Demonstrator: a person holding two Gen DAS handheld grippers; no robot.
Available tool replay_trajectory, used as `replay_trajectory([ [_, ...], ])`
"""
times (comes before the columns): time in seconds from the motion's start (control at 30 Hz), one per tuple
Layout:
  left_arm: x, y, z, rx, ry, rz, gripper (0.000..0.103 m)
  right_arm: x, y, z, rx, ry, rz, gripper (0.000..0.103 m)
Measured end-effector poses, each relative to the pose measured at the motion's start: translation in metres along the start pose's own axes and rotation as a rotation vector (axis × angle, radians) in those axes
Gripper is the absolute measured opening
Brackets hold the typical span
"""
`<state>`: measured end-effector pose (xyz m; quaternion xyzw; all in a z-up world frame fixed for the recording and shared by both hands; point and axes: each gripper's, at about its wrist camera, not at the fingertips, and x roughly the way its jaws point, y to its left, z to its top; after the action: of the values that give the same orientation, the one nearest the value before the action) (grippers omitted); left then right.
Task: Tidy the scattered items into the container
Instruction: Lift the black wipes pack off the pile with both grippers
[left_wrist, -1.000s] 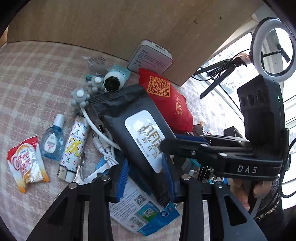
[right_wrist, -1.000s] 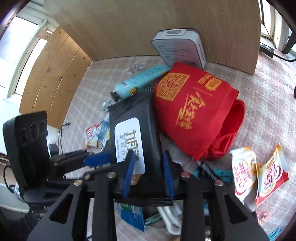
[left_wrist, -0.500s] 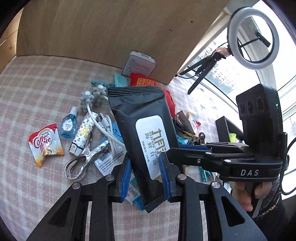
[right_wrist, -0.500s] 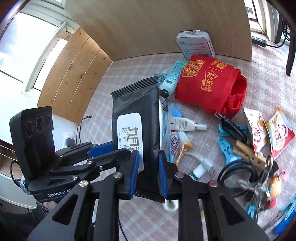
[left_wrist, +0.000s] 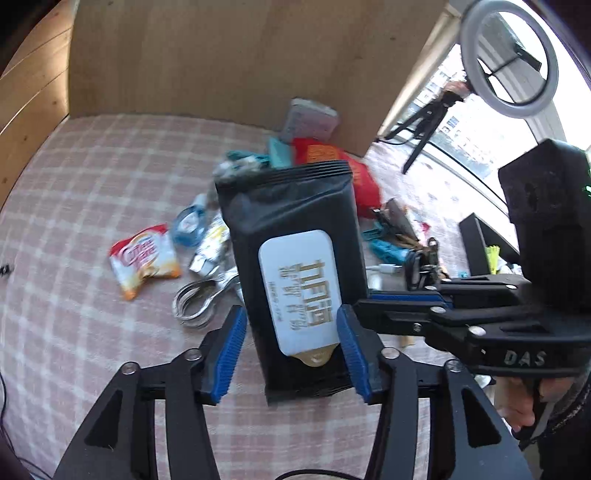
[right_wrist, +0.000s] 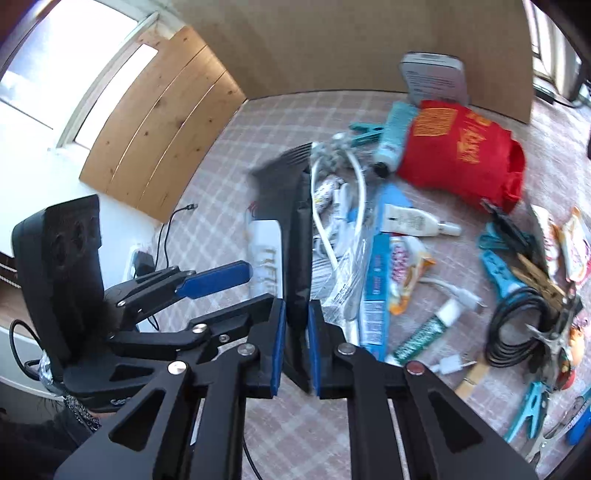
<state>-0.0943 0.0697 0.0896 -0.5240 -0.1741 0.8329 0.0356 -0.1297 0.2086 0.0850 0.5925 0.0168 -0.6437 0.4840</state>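
While the left wrist camera showed the flat front of the black plastic wipes pack, the right wrist camera saw that pack edge-on, thin and dark. Only the right view showed the coiled black cable and the white tube on the pink checked cloth. Only the left view showed the white ring light by the window.

The pack's white label had gold writing, too blurred to read. The right gripper's black body said "DAS". The red and white sachet had red writing, also blurred.

The left gripper had just been opening; its blue pads stood apart on both sides of the pack, the left pad clear of it. The right gripper had just been closing and squeezed the pack's thin edge, holding it up above the cloth. Farther back lay the red cloth bag.
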Motion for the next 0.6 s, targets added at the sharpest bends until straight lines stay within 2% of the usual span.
replay_trajectory([
  [0.03,0.001,0.005,-0.002,-0.017,0.007,-0.008,0.052,0.003,0.004,-0.001,-0.012,0.008,0.0,0.003],
  [0.07,0.003,0.01,-0.004,-0.027,0.013,-0.01,0.053,0.007,0.008,-0.002,-0.025,0.015,0.0,0.001],
  [0.2,0.014,0.024,-0.014,-0.05,0.044,-0.011,0.053,0.021,0.015,-0.003,-0.044,0.028,-0.026,0.001],
  [0.33,0.024,0.032,-0.019,-0.078,0.061,-0.061,0.052,0.031,0.022,0.002,-0.071,0.035,-0.031,0.001],
  [0.5,0.014,0.035,-0.025,-0.05,0.039,0.006,0.053,0.029,0.019,0.017,-0.037,0.022,-0.058,0.002],
  [0.6,0.012,0.035,-0.032,-0.024,0.063,0.012,0.054,0.024,0.01,0.019,-0.035,0.009,-0.138,0.003],
])
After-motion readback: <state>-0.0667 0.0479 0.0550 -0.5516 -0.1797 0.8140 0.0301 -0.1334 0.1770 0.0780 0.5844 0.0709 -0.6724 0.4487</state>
